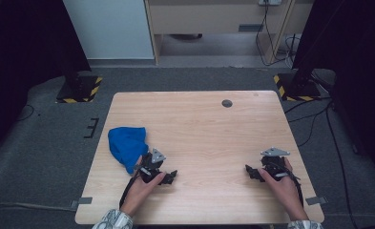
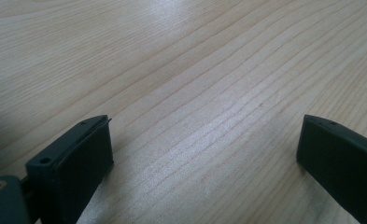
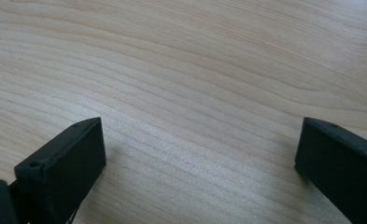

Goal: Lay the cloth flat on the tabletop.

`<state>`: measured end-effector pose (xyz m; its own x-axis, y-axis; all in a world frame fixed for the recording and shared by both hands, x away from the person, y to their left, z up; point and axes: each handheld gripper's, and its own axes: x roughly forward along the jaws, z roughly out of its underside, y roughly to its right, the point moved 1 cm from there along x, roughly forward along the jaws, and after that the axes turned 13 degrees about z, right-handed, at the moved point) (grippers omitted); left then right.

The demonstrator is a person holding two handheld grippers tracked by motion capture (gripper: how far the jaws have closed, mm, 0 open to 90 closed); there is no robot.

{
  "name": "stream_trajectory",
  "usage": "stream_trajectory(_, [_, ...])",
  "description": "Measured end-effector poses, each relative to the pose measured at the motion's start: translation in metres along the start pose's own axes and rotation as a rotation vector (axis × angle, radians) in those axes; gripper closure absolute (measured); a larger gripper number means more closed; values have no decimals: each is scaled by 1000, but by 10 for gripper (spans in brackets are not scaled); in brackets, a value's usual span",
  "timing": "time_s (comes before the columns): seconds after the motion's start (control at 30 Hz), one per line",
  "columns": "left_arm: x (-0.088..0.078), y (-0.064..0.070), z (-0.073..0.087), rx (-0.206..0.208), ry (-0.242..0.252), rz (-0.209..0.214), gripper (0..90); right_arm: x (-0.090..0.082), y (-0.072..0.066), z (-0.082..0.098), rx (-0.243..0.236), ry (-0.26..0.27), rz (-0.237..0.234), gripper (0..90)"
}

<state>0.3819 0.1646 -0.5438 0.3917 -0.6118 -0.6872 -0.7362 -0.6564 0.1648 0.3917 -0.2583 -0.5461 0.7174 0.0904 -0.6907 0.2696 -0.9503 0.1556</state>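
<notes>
A crumpled blue cloth (image 1: 126, 144) lies near the left edge of the wooden table (image 1: 209, 129), just beside the left gripper (image 1: 171, 176) and touching its back end. That gripper rests low on the tabletop, its jaws spread wide with only bare wood between them. The right gripper (image 1: 250, 172) sits well apart near the table's right side, also low on the wood, jaws wide and holding nothing. Both grippers point inward toward each other
</notes>
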Motion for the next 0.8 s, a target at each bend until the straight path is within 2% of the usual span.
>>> stream_trajectory(0.07, [-2, 0, 0, -2, 6, 6, 45, 0, 0, 0, 2, -1, 3, 17])
stream_trajectory(0.23, [-20, 5, -9, 20, 98, 1, 50, 0, -1, 0, 3, -3, 5, 12])
stream_trajectory(0.4, [-34, 8, -16, 40, 146, -24, 51, 0, -1, 0, 5, -4, 6, 12])
stream_trajectory(0.6, [-52, -1, -18, 28, 229, -41, 58, 0, -1, 0, 3, -4, 6, 12])
stream_trajectory(0.67, [-62, -10, -17, 16, 251, -95, 65, 0, -1, 0, 3, -4, 6, 12])
stream_trajectory(0.7, [-62, -10, -17, 16, 251, -95, 67, 0, -1, 0, 3, -4, 6, 12])
stream_trajectory(0.73, [-69, -18, -15, 2, 256, -144, 68, 0, -1, 0, 3, -4, 6, 12])
stream_trajectory(0.8, [-75, -26, -11, -1, 248, -198, 71, 0, -1, 0, 2, -4, 6, 12])
